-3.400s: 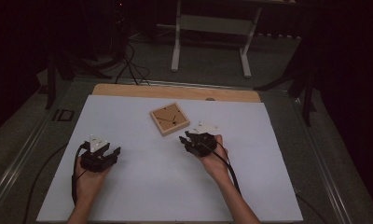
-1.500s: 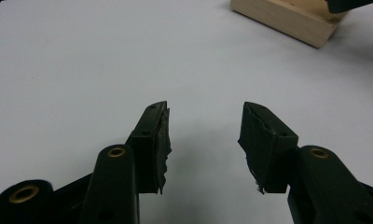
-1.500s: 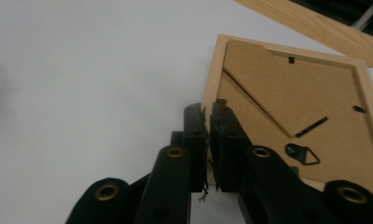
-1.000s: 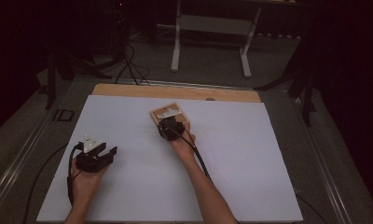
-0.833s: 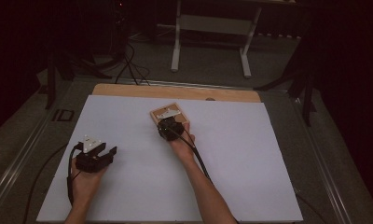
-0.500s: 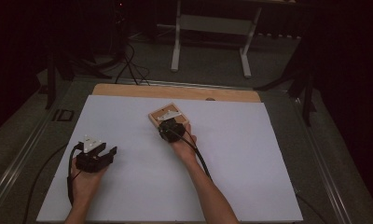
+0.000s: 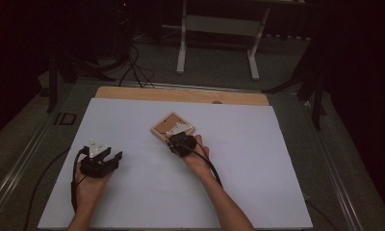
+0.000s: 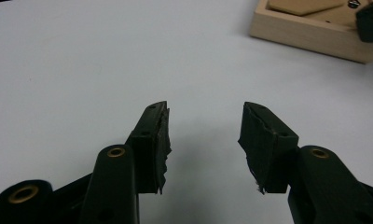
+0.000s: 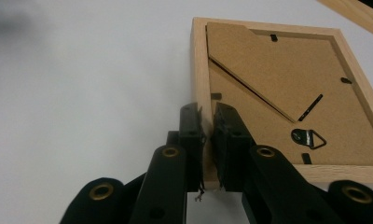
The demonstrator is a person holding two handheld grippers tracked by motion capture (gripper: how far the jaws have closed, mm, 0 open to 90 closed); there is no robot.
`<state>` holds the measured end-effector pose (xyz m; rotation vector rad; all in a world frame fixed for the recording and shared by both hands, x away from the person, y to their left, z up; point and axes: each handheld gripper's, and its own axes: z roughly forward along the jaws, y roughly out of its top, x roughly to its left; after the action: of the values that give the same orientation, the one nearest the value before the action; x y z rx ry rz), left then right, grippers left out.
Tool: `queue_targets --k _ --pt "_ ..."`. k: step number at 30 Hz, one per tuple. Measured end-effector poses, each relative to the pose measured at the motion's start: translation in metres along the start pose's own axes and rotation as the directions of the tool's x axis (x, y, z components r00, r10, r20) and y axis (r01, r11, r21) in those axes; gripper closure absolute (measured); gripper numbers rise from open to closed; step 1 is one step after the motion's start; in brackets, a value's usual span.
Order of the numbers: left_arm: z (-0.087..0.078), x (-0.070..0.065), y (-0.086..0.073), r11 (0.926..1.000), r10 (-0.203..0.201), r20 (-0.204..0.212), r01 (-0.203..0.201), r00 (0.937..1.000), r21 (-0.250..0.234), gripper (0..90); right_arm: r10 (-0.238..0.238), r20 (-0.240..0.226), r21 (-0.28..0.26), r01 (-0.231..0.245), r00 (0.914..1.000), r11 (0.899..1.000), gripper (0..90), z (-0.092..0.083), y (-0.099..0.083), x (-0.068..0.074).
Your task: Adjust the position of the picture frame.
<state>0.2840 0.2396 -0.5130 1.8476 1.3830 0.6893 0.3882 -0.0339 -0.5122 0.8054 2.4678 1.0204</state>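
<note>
A small wooden picture frame [image 7: 173, 126] lies back side up on the white table top [image 7: 258, 159], its brown backing board [image 9: 278, 79] and metal hanger [image 9: 308, 138] facing up. My right gripper [image 7: 177, 138] is at the frame's near edge. In the right gripper view its jaws pinch the frame's light wood side rail [image 9: 199, 65], so the right gripper [image 9: 207, 115] is shut on it. My left gripper [image 7: 114, 156] rests in a hand at the table's left, well apart from the frame. The left gripper [image 8: 205, 116] stands open with bare table between its fingers.
A wooden strip [image 7: 181, 95] runs along the table's far edge. Beyond it are a white stand [image 7: 214, 29] and floor cables [image 7: 133, 62]. The frame's corner [image 8: 310, 35] and the other gripper [image 8: 372, 19] show at the upper right of the left gripper view.
My right gripper, earlier free to the right of the frame, came onto it and has now drawn back toward the person, with the frame shifting slightly nearer. The left gripper has stayed put.
</note>
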Motion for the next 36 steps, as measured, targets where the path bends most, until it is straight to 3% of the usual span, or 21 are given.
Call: queue_targets --k 8,23,29,32,33,36 --pt "0.000 -0.001 0.000 1.0000 0.004 0.001 -0.004 1.0000 0.003 52.0 -0.042 -0.047 -0.002 0.042 0.9980 0.999 82.3 -0.017 -0.015 0.004" --pt "0.001 -0.004 0.000 0.9998 0.019 0.003 -0.019 0.9998 0.009 51.8 -0.107 -0.086 -0.008 0.107 0.9905 0.994 82.3 -0.043 -0.036 0.016" --pt "0.002 -0.006 0.000 0.9997 0.021 0.007 -0.022 0.9997 0.009 51.7 -0.186 -0.121 -0.012 0.186 0.9752 0.983 82.1 -0.061 -0.051 0.023" --pt "0.002 -0.006 0.000 0.9997 0.023 0.008 -0.023 0.9997 0.011 51.7 -0.196 -0.130 -0.013 0.196 0.9720 0.981 82.1 -0.066 -0.056 0.023" --pt "0.002 -0.006 0.000 0.9997 0.024 0.008 -0.024 0.9997 0.012 51.7 -0.214 -0.136 -0.013 0.214 0.9672 0.977 82.0 -0.071 -0.060 0.022" --pt "0.001 -0.006 0.000 0.9997 0.024 0.008 -0.024 0.9997 0.010 51.7 -0.220 -0.137 -0.010 0.221 0.9658 0.975 82.0 -0.074 -0.063 0.022"
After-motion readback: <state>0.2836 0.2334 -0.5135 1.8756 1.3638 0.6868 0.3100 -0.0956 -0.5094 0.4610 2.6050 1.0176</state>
